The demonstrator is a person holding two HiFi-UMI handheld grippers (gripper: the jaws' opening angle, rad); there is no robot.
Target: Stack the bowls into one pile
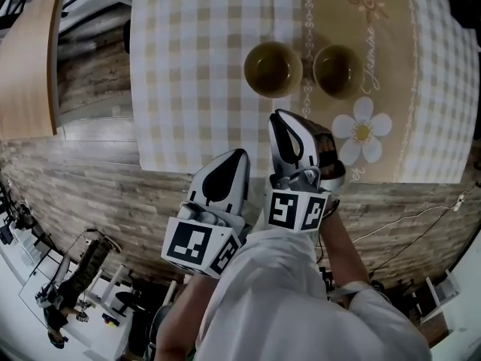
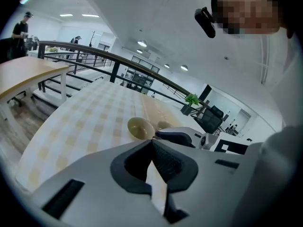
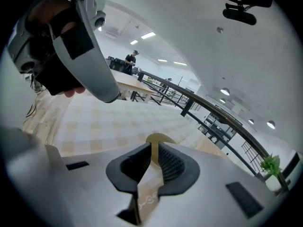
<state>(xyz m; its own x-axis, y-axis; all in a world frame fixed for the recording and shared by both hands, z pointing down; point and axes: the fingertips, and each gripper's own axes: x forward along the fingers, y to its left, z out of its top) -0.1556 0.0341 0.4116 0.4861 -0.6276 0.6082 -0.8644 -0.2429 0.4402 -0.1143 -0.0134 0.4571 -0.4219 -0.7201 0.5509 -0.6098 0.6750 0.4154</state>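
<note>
My left gripper [image 2: 152, 143] is clenched on nothing, and my right gripper [image 3: 155, 148] is closed and empty too; both hang by the table's near edge. Beyond them the left bowl [image 1: 273, 69] and right bowl [image 1: 337, 71] stand side by side, unstacked, on the checked tablecloth [image 1: 195, 66]

2 olive bowls [image 1: 273, 68] upright, adj., unstacked

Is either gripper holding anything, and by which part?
Nothing is held. The left gripper and right gripper are shut and empty; the left bowl and right bowl sit untouched on the table.
</note>
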